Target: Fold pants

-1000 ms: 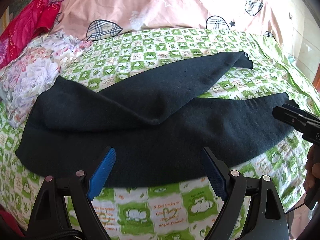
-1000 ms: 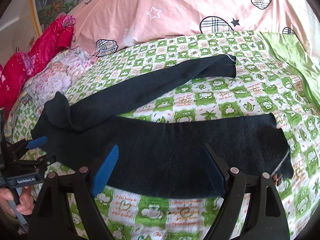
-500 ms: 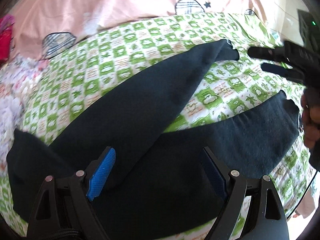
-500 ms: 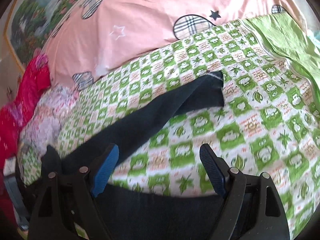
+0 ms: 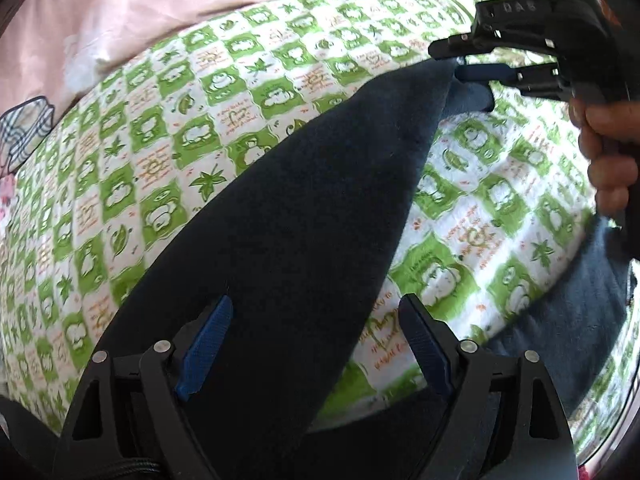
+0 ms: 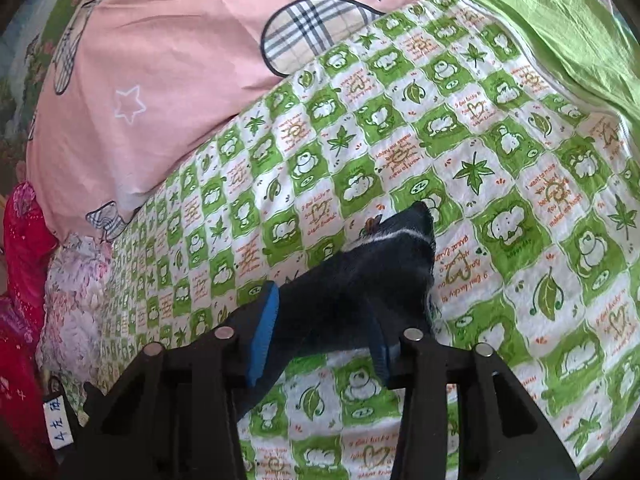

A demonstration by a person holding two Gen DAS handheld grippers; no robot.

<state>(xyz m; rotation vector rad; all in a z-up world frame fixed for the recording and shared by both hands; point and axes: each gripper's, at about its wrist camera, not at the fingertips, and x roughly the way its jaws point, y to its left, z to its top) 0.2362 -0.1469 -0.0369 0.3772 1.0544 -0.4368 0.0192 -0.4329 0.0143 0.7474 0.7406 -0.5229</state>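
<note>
Black pants (image 5: pixel 304 216) lie spread on a green checked bedsheet (image 5: pixel 168 148). The far leg runs up to its cuff (image 6: pixel 400 240); the near leg (image 5: pixel 580 300) shows at lower right. My left gripper (image 5: pixel 316 344) is open, hovering over the far leg near the crotch, holding nothing. My right gripper (image 6: pixel 324 324) has its jaws around the far leg's cuff end, fabric between the blue pads, narrowed but not clearly clamped. The right gripper also shows in the left wrist view (image 5: pixel 460 60), at the cuff tip.
A pink duvet (image 6: pixel 180 60) with plaid hearts lies behind the sheet. A plain green cloth (image 6: pixel 560 32) is at far right. Floral fabric (image 6: pixel 76 304) and red cloth (image 6: pixel 20 280) sit at the left edge of the bed.
Both grippers moved forward toward the far leg. The right gripper reached the cuff end and its jaws narrowed around it. The left gripper stayed open, now over the far leg.
</note>
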